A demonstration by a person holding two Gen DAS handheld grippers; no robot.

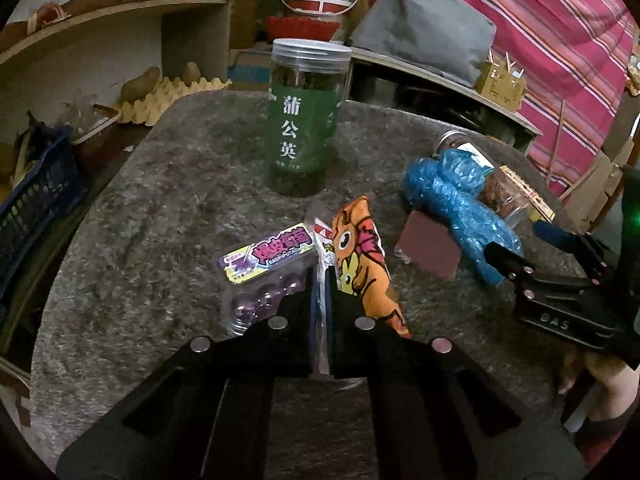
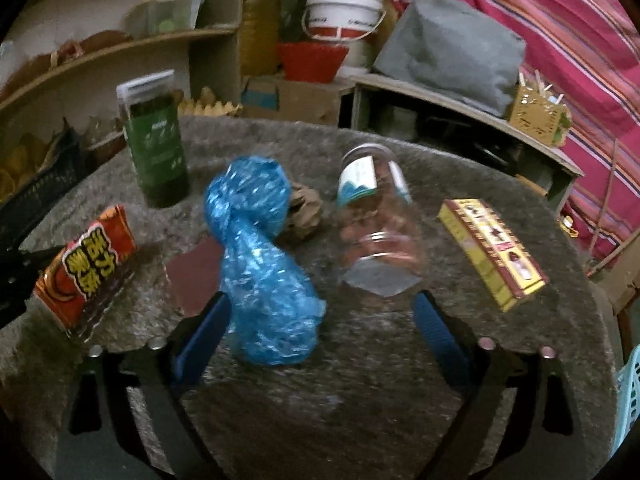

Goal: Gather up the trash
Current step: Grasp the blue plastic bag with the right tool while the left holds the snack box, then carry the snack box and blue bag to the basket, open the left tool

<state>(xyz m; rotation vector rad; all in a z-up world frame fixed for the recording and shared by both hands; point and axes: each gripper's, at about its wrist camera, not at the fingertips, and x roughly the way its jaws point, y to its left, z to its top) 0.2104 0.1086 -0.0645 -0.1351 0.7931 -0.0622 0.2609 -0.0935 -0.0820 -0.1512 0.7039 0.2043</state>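
Note:
My left gripper (image 1: 322,280) is shut on the clear edge of an orange cartoon snack wrapper (image 1: 360,264), which also shows at the left of the right wrist view (image 2: 88,264). A purple candy pack (image 1: 264,268) lies just left of it. My right gripper (image 2: 320,320) is open around the near end of a crumpled blue plastic bag (image 2: 260,260); the bag sits against the left finger and well apart from the right one. Beside the bag are a brown square (image 2: 196,276), a brown paper wad (image 2: 304,216), a tipped clear jar (image 2: 376,216) and a yellow box (image 2: 492,252).
A tall green-labelled jar (image 1: 306,120) stands upright at the back of the round grey-covered table (image 1: 160,200). Shelves, an egg tray (image 1: 172,96) and a dark blue crate (image 1: 32,200) lie to the left. A light blue basket (image 2: 628,400) is at the right edge.

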